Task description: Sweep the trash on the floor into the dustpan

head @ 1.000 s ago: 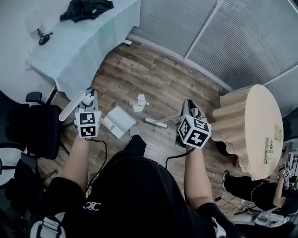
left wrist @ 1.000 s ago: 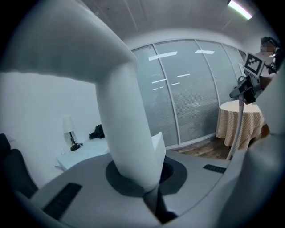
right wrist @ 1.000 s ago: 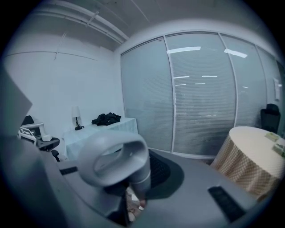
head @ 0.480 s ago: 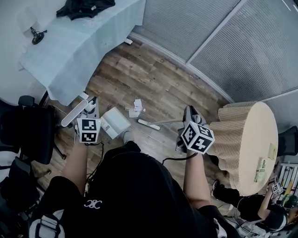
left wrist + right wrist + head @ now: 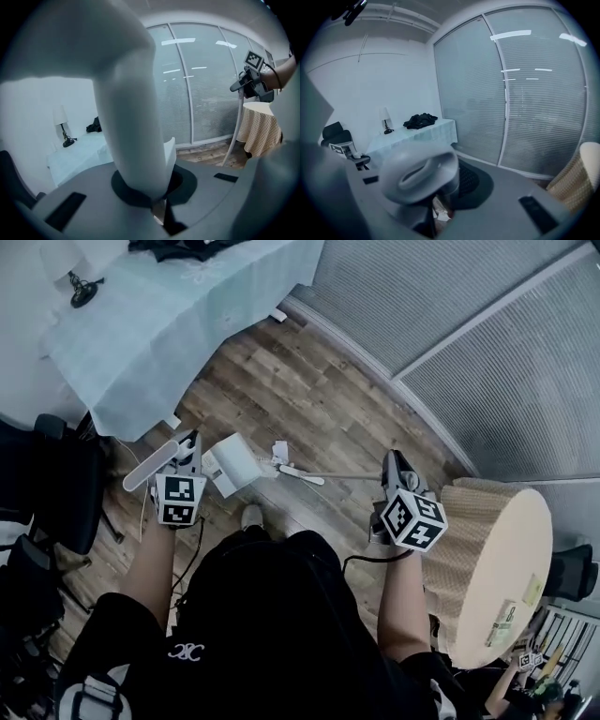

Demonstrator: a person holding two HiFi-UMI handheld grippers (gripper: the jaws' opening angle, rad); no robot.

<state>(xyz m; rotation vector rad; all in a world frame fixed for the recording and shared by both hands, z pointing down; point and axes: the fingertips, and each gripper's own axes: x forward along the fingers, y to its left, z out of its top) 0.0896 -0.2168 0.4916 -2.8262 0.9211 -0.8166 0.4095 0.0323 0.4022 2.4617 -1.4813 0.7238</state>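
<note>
A crumpled white paper scrap (image 5: 279, 452) lies on the wood floor. Just left of it sits the white dustpan (image 5: 232, 465), its long handle (image 5: 126, 108) clamped in my left gripper (image 5: 186, 442), which is shut on it. My right gripper (image 5: 390, 461) is shut on the thin broom stick (image 5: 352, 475). The broom head (image 5: 302, 475) rests on the floor just right of and below the scrap. In the right gripper view the broom's looped handle end (image 5: 419, 177) fills the jaws. The left gripper view shows the right gripper (image 5: 251, 80) and the broom stick (image 5: 234, 136) at the right.
A table with a pale blue cloth (image 5: 159, 324) stands at the upper left, carrying a lamp (image 5: 82, 289). A black office chair (image 5: 47, 493) is at the left. A round table with a checked cloth (image 5: 492, 559) stands close on the right. Blinds (image 5: 450, 315) line the far wall.
The dustpan has come closer to the paper scrap. The broom head now lies next to the scrap, and my right gripper has shifted to the right.
</note>
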